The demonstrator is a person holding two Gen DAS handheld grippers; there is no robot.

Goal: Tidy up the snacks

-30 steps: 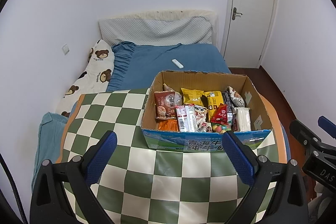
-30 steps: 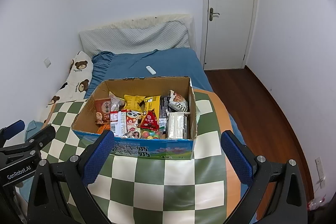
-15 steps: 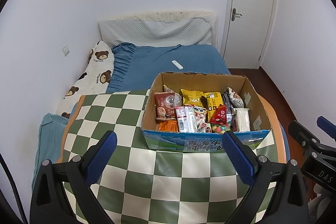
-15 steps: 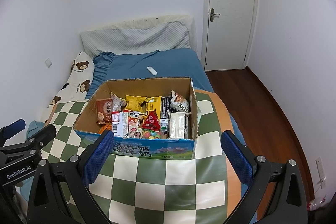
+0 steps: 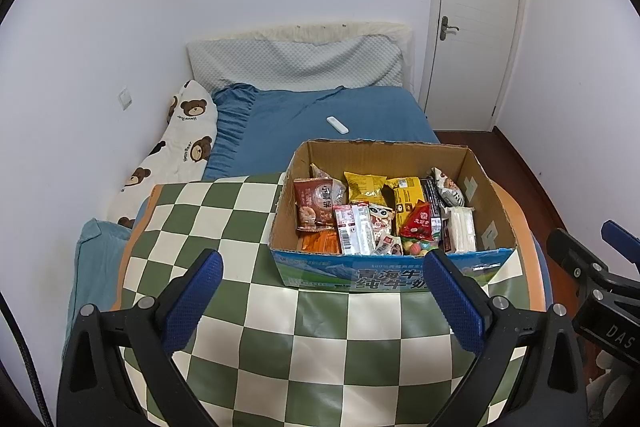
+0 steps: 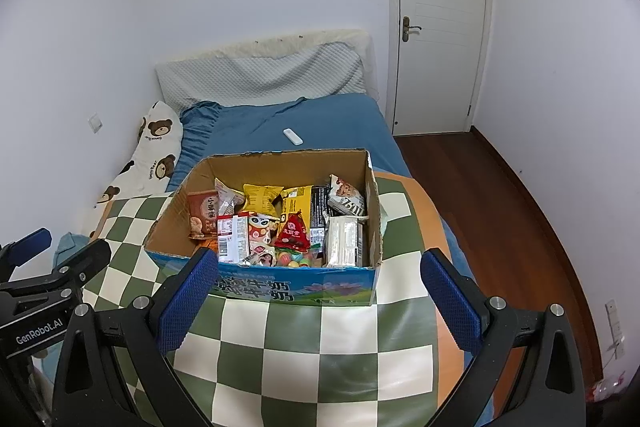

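— Covering the table (image 5: 320,359), a green-and-cream checked cloth with an orange border is draping over the edges. What is lying beyond it?

— A bed with a blue sheet (image 5: 320,115) is stretching away toward twelve o'clock, and a small white remote (image 5: 337,125) is resting on it. A quilted pale pillow (image 5: 296,61) is leaning against the back wall, a bear-print cushion (image 5: 176,151) is lying along the wall at ten o'clock, and a white door (image 6: 438,27) is standing closed at one o'clock, with dark wood floor (image 6: 512,195) running along the three o'clock side.

— And the snacks?

— They are sitting in an open cardboard box (image 5: 486,195) on the far part of the table, at about one o'clock from the left gripper (image 5: 320,291) and at twelve o'clock from the right gripper (image 6: 316,287). Its front panel is showing blue and green print with Chinese characters. Inside, packets are standing crowded together: a brown-red pouch (image 5: 314,203) at the left end, a yellow bag (image 5: 366,185) behind, a red triangular packet (image 5: 420,221) near the middle, coloured round sweets (image 6: 296,259) at the front, and a white wrapped pack (image 5: 462,229) at the right end.

— What are the fingers doing?

— Both grippers are hovering over the near cloth with their blue-padded fingers (image 6: 184,297) spread wide, grasping nothing and touching neither box nor packets.
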